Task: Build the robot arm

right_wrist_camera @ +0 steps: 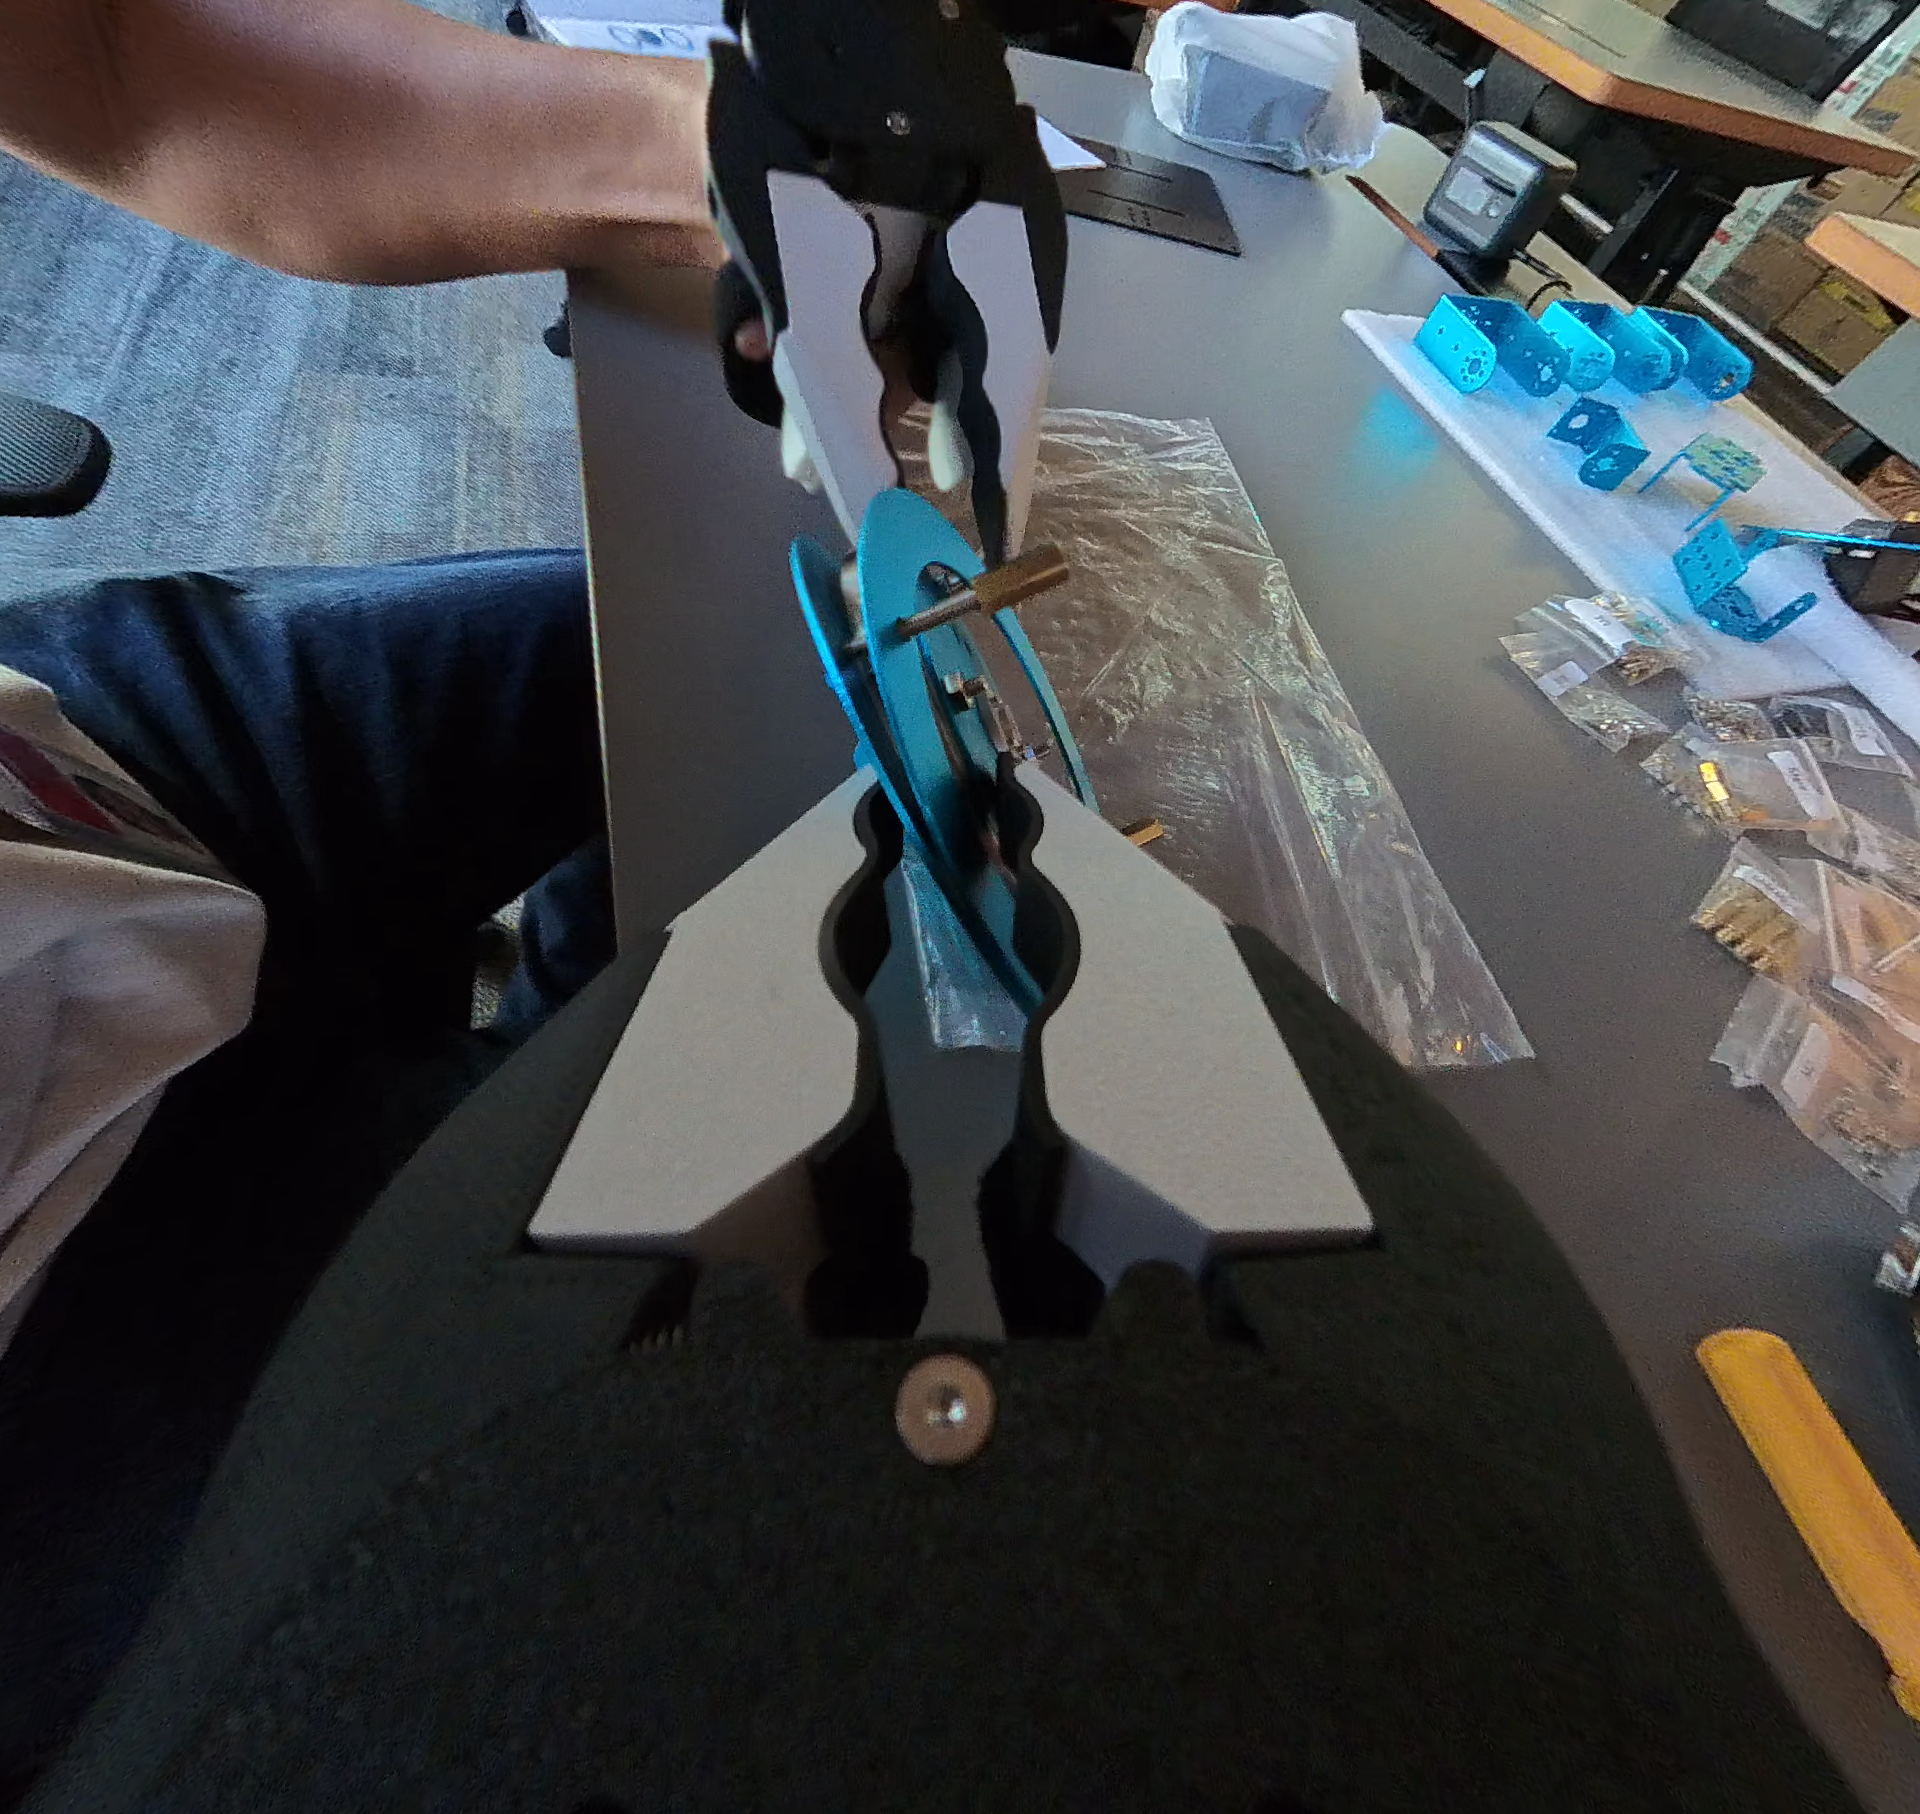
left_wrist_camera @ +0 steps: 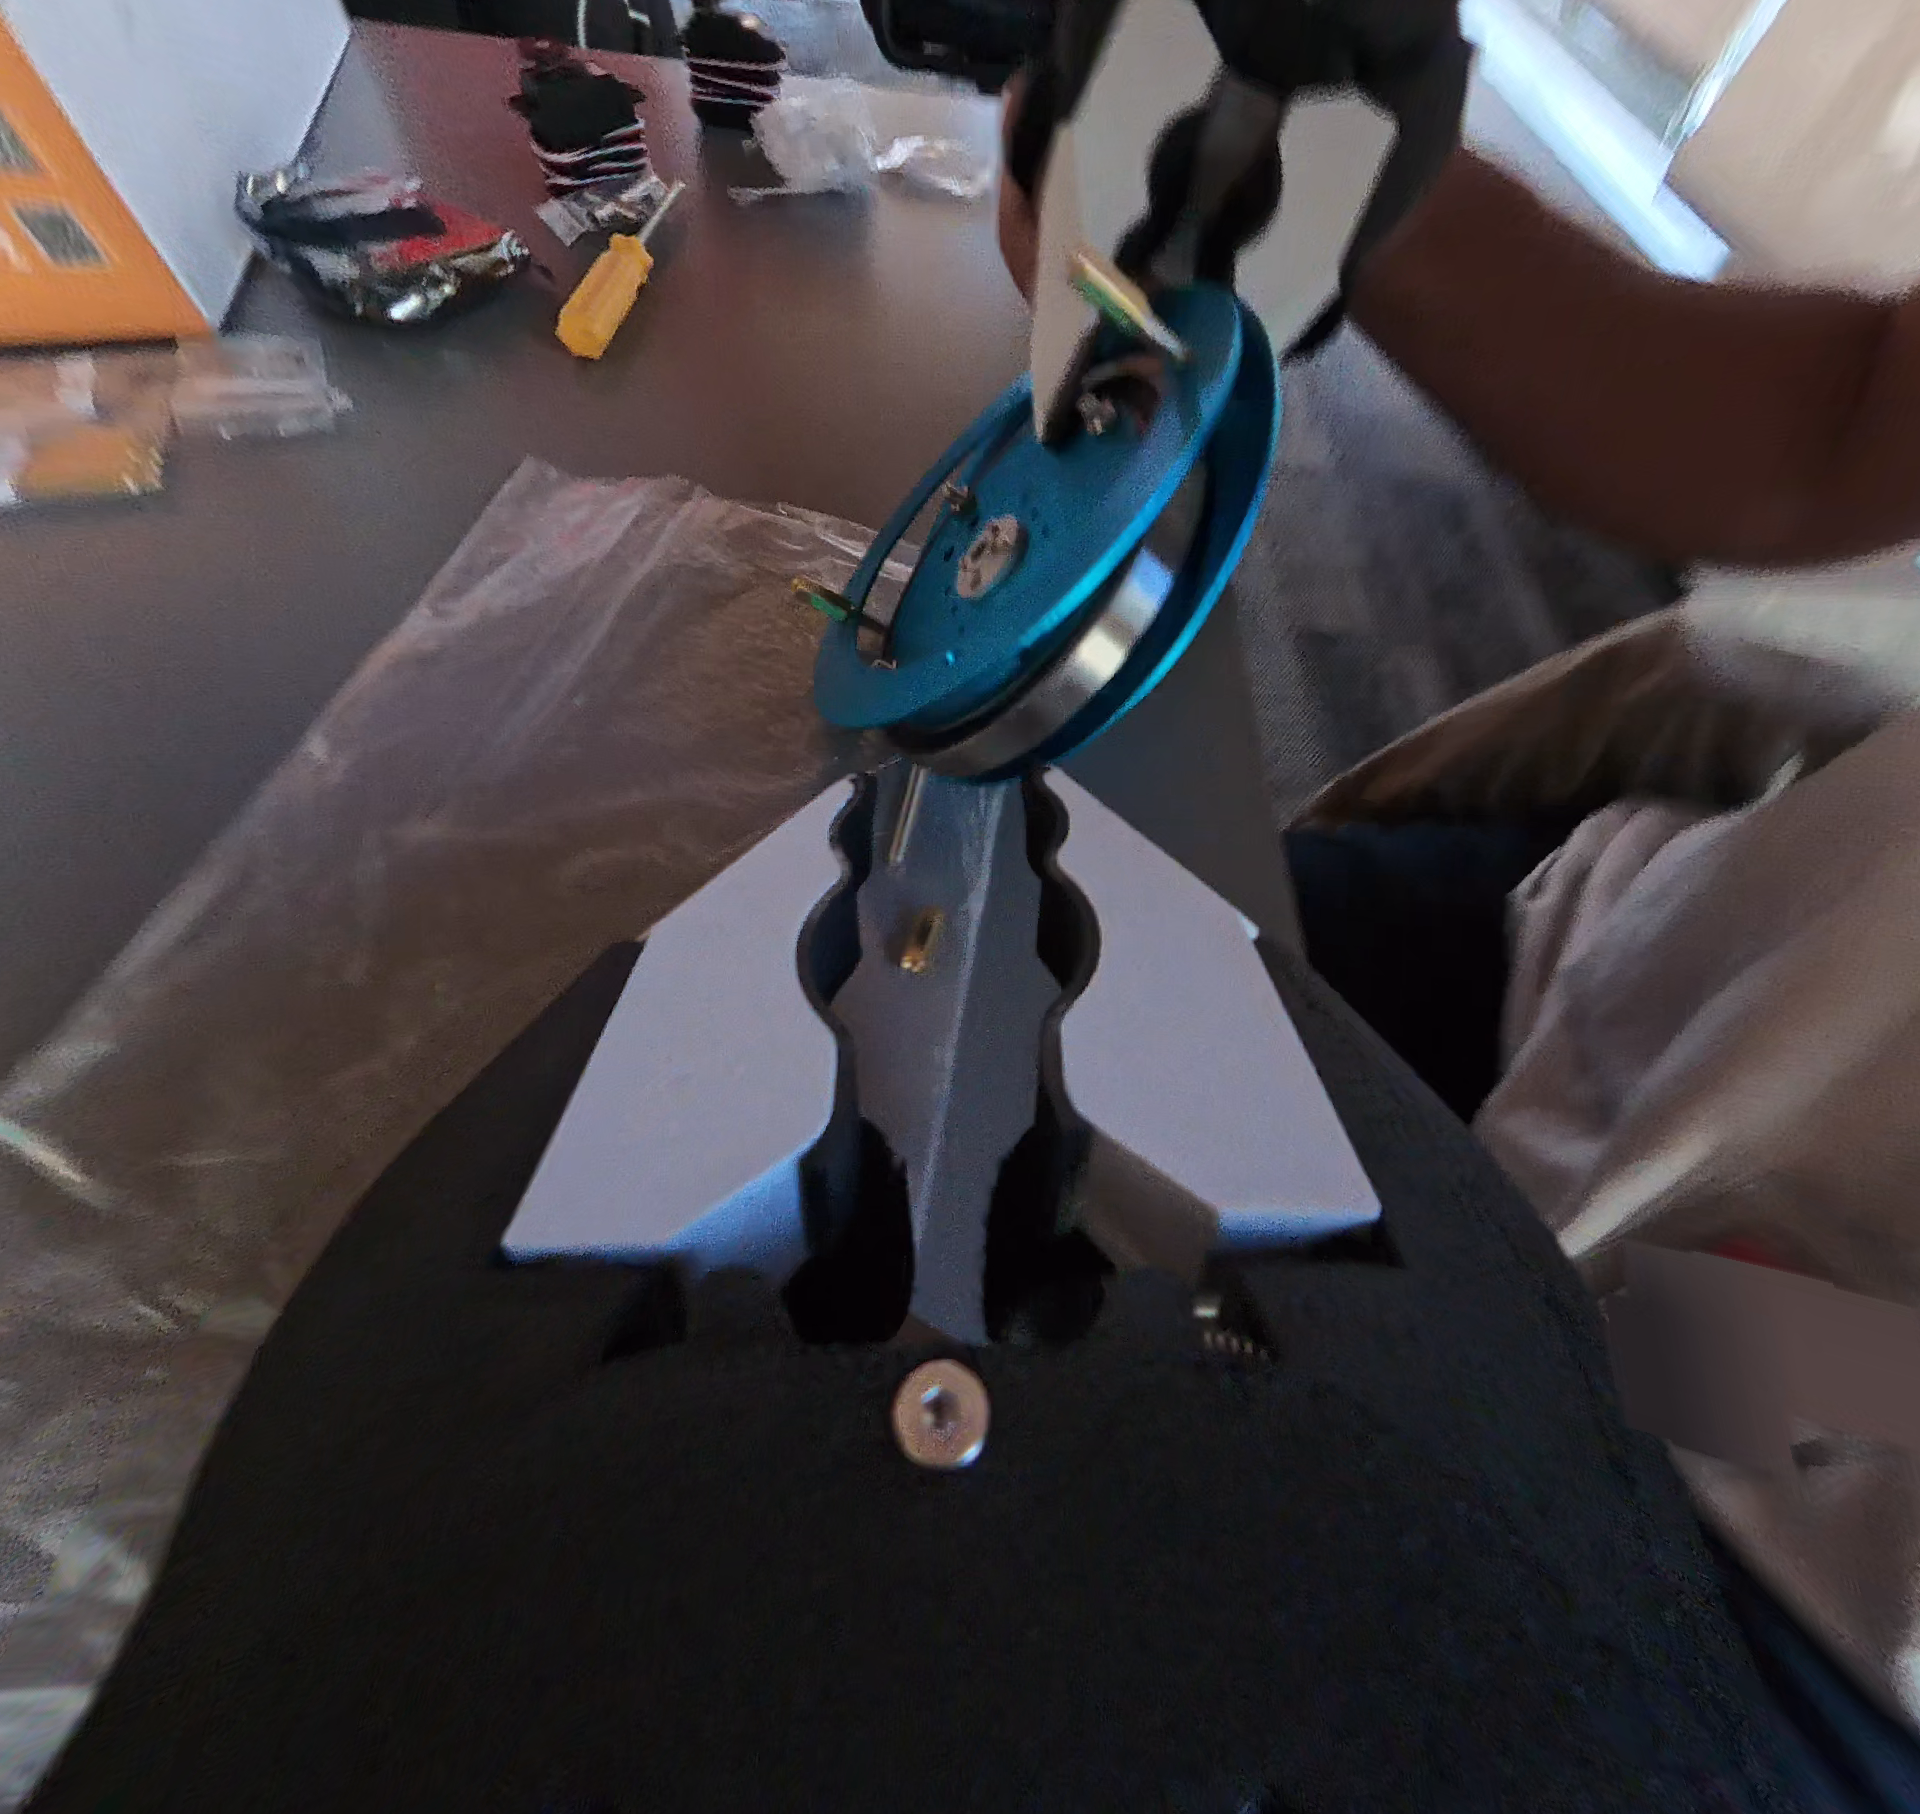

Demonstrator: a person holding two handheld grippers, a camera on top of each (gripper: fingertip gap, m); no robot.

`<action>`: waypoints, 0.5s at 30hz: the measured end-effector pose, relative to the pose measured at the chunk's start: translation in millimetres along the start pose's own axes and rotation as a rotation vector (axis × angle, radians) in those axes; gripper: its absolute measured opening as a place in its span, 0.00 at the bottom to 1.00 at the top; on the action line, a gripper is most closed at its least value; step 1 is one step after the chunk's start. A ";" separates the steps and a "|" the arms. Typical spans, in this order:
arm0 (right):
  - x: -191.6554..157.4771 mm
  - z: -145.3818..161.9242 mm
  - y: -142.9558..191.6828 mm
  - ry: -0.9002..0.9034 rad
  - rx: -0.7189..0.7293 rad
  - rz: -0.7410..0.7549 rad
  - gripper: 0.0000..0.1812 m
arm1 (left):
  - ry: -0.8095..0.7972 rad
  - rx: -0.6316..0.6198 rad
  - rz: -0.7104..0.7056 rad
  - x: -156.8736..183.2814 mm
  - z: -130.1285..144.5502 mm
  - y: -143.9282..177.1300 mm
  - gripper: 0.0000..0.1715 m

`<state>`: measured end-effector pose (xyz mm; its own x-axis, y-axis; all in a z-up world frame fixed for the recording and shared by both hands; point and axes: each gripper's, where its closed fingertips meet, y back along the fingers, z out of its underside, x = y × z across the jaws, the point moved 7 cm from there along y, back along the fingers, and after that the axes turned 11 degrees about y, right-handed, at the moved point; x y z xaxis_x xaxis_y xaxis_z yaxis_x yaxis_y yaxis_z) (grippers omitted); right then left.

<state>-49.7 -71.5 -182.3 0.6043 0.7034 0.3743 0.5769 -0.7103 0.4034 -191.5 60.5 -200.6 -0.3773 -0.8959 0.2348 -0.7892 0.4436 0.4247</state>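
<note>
While the left claw [left_wrist_camera: 940, 788] pinches the near rim of the blue disc assembly [left_wrist_camera: 1049, 559], the right claw [right_wrist_camera: 951, 829] grips its opposite rim, holding it tilted above the clear plastic bag [right_wrist_camera: 1226, 725] on the grey table [right_wrist_camera: 1455, 933].

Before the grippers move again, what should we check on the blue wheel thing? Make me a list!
1. Left hand-held gripper closed on the blue disc assembly: ok, its fingers pinch the lower rim.
2. Right hand-held gripper closed on the same assembly: ok, it grips the opposite edge.
3. Assembly lifted off the table: ok, it hangs between both grippers, tilted.
4. Brass standoff screwed tight on its pin: cannot tell.
5. Plastic bag free of the assembly: not ok, a corner sits pinched in the right gripper.
6. Yellow screwdriver out of the way: ok, it lies far off.
</note>
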 end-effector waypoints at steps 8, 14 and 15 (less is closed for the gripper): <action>-33.7 0.9 -4.9 0.143 -0.132 0.125 0.12 | 0.408 0.068 0.056 4.8 -6.5 -1.3 0.23; -55.3 5.9 -12.1 0.226 -0.240 0.229 0.16 | 0.529 -0.044 -0.025 -0.9 -0.4 -20.7 0.23; -57.6 6.3 -13.8 0.229 -0.253 0.233 0.17 | 0.538 -0.055 -0.033 0.2 1.2 -23.0 0.23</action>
<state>-89.0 -102.5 -214.7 0.5480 0.5330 0.6446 0.2689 -0.8420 0.4677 -174.0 50.1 -211.4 -0.0402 -0.7763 0.6291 -0.7645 0.4292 0.4809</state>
